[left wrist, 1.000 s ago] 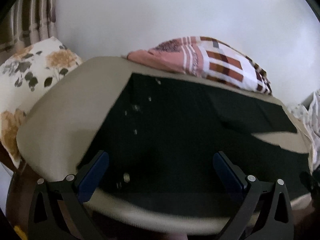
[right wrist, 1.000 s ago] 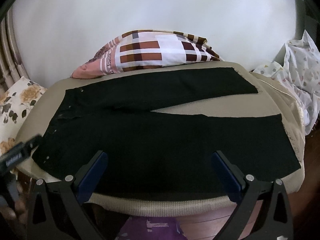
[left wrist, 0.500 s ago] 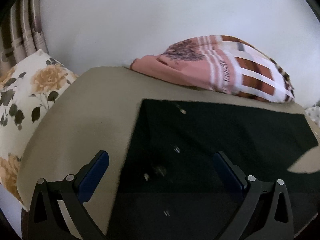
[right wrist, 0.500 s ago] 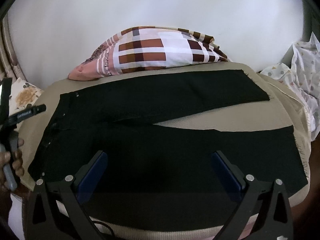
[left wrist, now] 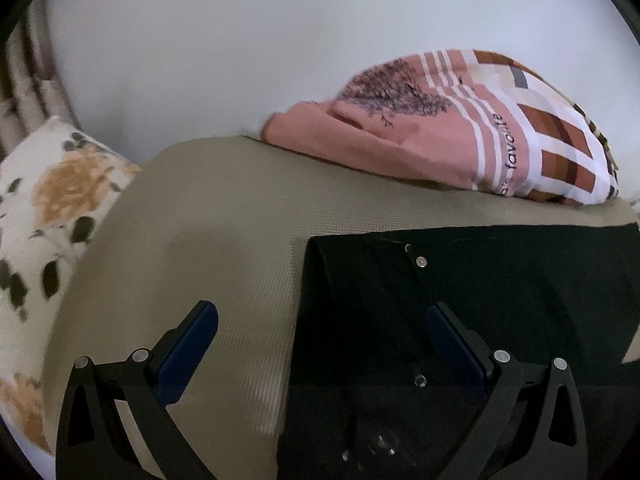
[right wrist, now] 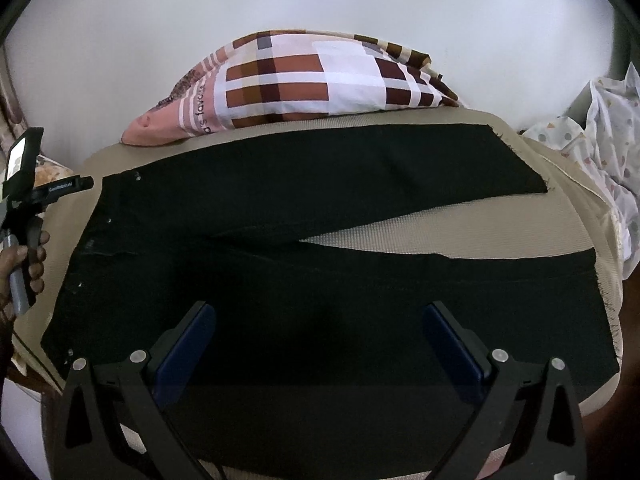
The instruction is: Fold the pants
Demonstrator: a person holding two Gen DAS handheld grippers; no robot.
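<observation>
Black pants (right wrist: 320, 264) lie flat on the beige mattress (right wrist: 460, 228), waist to the left, both legs spread apart to the right. In the left wrist view the waistband corner with metal buttons (left wrist: 440, 300) lies under my left gripper (left wrist: 322, 336), which is open and straddles the waist's left edge just above the cloth. My right gripper (right wrist: 318, 334) is open and empty over the near leg, at the front edge. The left gripper's body and the hand holding it (right wrist: 24, 216) show at the far left of the right wrist view.
A pink and brown checked pillow (right wrist: 304, 84) lies at the back against the white wall. A floral pillow (left wrist: 52, 216) sits left of the mattress. A patterned white cloth (right wrist: 608, 152) hangs at the right. Bare mattress (left wrist: 208, 240) lies left of the waist.
The left gripper has moved forward and left toward the waistband's far corner, so the pants edge now sits between its fingers. The right gripper has advanced slightly over the near leg.
</observation>
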